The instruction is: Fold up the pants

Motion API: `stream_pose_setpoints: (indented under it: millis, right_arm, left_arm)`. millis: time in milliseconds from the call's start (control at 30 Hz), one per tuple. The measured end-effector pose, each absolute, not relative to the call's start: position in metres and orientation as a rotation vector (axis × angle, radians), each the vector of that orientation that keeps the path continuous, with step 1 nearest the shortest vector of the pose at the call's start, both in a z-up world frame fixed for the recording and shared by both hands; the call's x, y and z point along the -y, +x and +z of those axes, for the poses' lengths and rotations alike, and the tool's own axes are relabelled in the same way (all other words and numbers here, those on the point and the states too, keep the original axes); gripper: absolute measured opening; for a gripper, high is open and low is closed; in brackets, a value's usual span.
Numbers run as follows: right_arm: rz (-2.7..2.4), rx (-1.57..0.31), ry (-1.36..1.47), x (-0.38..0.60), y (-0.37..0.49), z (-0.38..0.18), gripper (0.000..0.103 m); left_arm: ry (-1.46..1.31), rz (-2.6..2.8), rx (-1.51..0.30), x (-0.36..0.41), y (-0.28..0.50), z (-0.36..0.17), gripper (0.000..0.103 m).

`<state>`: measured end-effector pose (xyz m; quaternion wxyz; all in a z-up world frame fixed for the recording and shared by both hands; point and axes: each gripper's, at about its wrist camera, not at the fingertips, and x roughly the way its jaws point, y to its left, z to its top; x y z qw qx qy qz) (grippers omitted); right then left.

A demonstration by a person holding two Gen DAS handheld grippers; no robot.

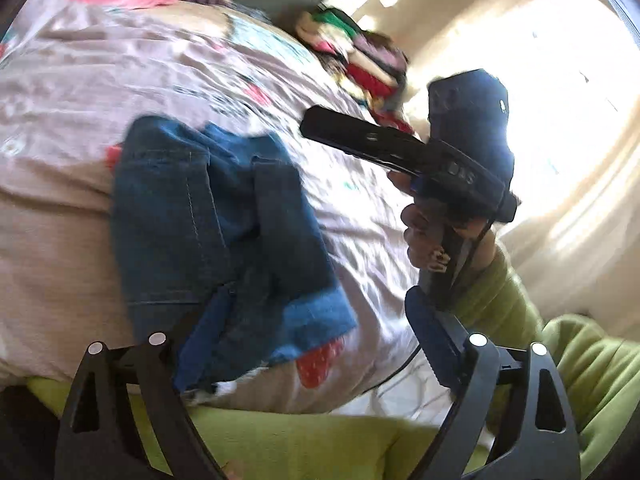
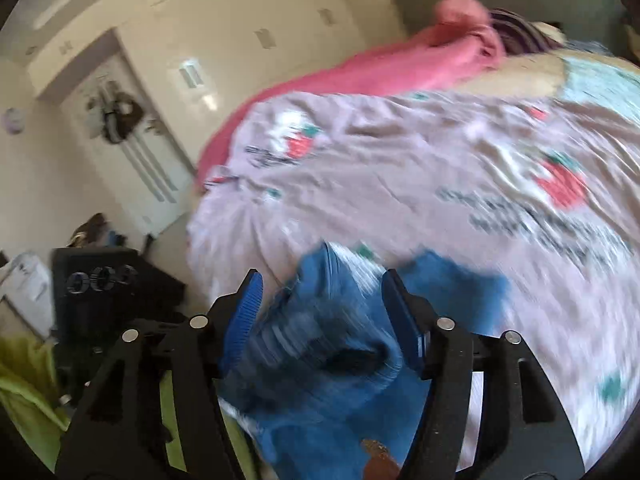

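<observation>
Two grippers in play, one pair of denim pants (image 1: 224,240) lying bunched on the strawberry-print bedsheet (image 1: 80,80) near the bed's front edge. Left wrist view: pants sit ahead of and partly over the left finger of the left gripper (image 1: 316,364); fingers wide apart, nothing pinched btwn them, i.e. released. Long axis of the denim runs roughly away from the cam, hem end nearest the tool. Further right in same view, right gripper body held in a hand (image 1: 424,240), green sleeve (image 1: 520,320) behind, hovering above sheet, just right of the denim. Right wrist view (motion-blurred): right gripper (image 2: 324,320) has its blue pads (image 2: 244,320) spread, denim bundle (image 2: 332,352) lying btwn them, but pads not closed on cloth. Judgement: right tool nearer the fabric; the next grasp depends on closing across the bundle's short axis.
</observation>
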<state>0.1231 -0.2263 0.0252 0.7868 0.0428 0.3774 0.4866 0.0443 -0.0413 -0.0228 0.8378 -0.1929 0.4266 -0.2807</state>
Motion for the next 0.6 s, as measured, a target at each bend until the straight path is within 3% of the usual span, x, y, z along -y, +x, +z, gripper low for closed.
stream_pose_setpoints:
  millis: [100, 200, 367, 600]
  right_arm:
    - [0.984, -0.859, 0.080, 0.234, 0.113, 0.009, 0.066]
    - [0.895, -0.920, -0.009, 0.227, 0.112, -0.011, 0.066]
    - [0.685, -0.995, -0.123, 0.228, 0.128, -0.043, 0.065]
    - [0.726, -0.915, -0.049, 0.251, 0.111, -0.020, 0.066]
  left_arm:
    - [-0.296, -0.564, -1.002, 0.069, 0.049, -0.044, 0.091]
    - [-0.264, -0.523, -1.061, 0.074, 0.055, -0.060, 0.091]
    - [-0.285, -0.521, -1.033, 0.066, 0.050, -0.052, 0.091]
    - [-0.305, -0.449, -0.916, 0.030, 0.029, -0.017, 0.097]
